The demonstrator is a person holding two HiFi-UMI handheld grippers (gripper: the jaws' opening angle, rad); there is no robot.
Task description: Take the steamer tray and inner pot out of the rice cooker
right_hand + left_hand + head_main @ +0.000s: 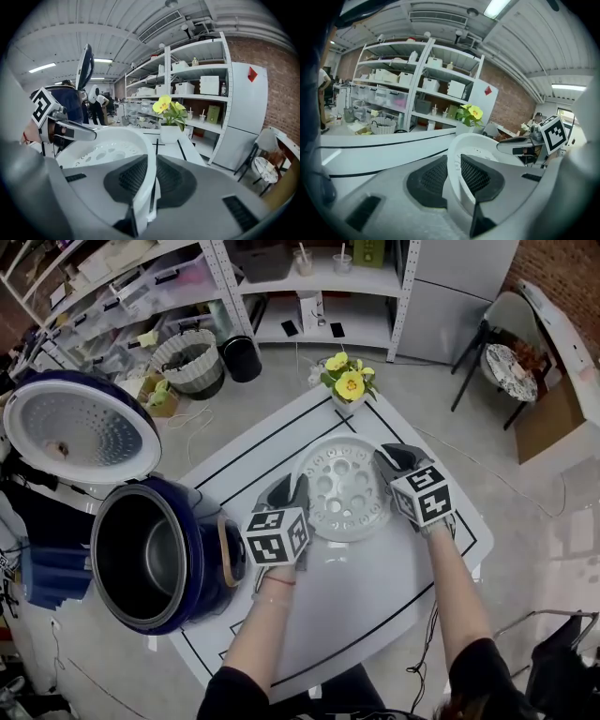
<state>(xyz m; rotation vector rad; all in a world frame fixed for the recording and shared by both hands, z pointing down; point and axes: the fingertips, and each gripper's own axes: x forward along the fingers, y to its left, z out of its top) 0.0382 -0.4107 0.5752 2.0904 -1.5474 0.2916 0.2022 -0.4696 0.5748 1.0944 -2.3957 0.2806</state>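
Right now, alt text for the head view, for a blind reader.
The left gripper and right gripper clamp opposite edges of a white perforated steamer tray over a table; the open rice cooker, inner pot inside, stands at left.

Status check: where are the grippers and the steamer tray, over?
Left gripper, right gripper shut on steamer tray rim. Tray out, over table. Inner pot in rice cooker. Flowers just beyond tray.

Rice cooker [192, 549] left of steamer tray [343, 488] — flowers [349, 381] (potted) behind.
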